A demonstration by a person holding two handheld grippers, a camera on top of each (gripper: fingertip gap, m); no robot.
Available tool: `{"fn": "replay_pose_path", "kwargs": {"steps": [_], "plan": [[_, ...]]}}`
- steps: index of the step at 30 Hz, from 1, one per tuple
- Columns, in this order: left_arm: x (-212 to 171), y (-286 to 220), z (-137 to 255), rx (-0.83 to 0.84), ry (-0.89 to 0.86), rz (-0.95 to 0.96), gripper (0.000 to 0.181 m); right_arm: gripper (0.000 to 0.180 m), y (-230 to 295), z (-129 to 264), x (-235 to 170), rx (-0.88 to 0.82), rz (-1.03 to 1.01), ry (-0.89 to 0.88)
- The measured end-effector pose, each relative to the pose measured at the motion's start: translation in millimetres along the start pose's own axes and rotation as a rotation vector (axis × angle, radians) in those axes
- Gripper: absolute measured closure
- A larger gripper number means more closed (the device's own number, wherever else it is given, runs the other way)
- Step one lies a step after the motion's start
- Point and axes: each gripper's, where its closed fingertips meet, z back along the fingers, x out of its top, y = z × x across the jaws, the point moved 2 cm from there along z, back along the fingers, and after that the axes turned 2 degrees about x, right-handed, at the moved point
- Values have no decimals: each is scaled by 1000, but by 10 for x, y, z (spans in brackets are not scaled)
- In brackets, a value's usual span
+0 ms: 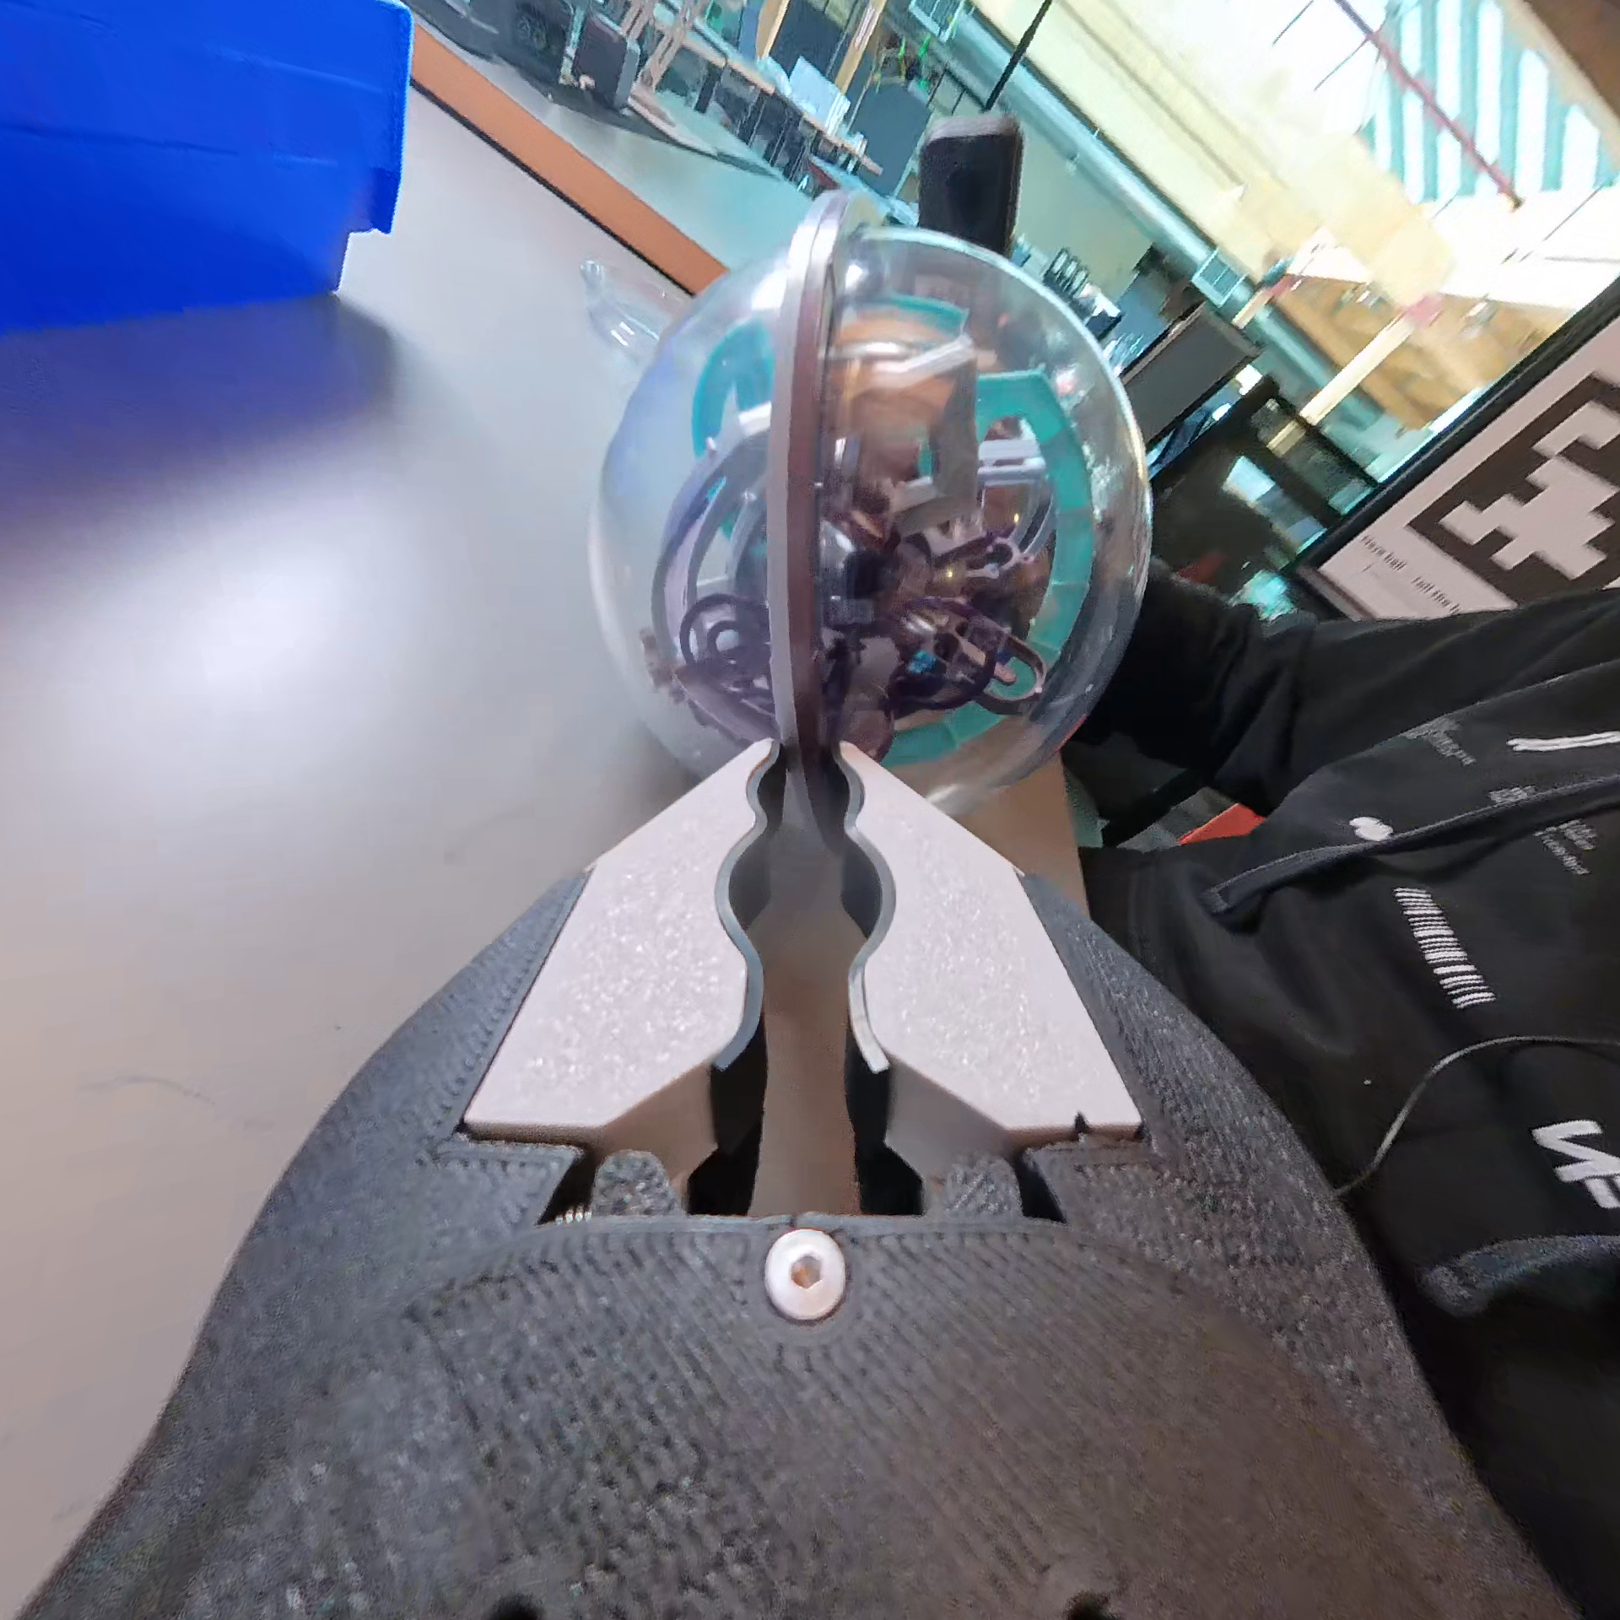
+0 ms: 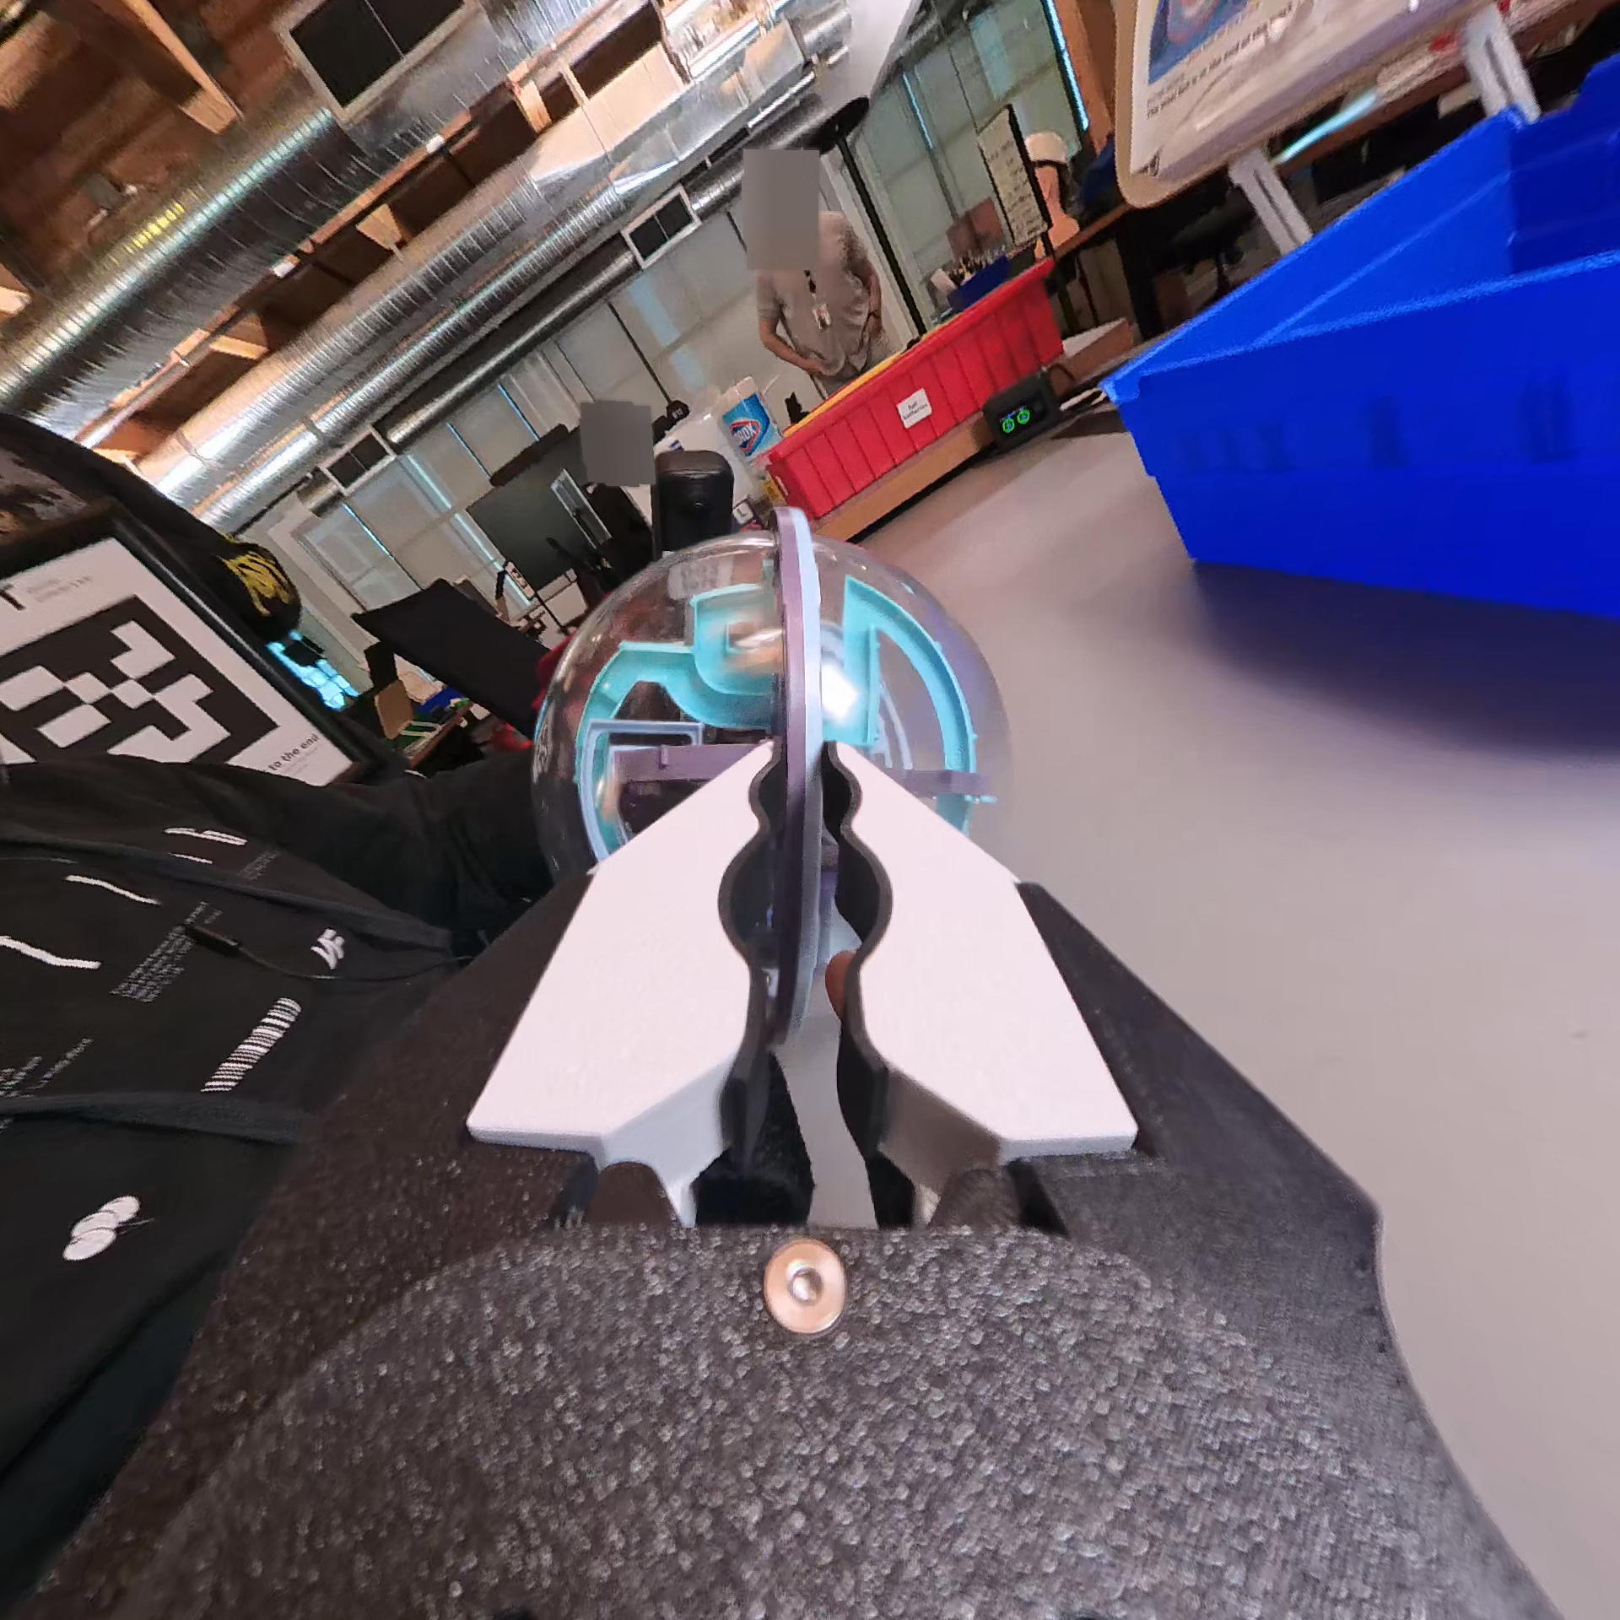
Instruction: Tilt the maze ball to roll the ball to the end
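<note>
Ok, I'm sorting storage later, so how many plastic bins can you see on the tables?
2. A blue bin sits on the grey table beyond the maze ball; a red bin sits farther back. Others may be hidden.

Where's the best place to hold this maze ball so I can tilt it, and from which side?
Grip the thin flat rim around the middle of the maze ball; the smooth clear shell would likely slip. Come edge-on from opposite sides, as now: the left gripper and right gripper each pinch that rim.
</note>
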Motion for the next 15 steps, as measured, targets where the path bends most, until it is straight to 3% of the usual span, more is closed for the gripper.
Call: {"fn": "replay_pose_path", "kwargs": {"steps": [4,15], "plan": [[39,-40,-37,35,-2,-87,174,174,119,11,131,-4,114,-44],[742,-409,264,59,-219,-346,174,174,601,-57,568,-4,490,-84]]}}
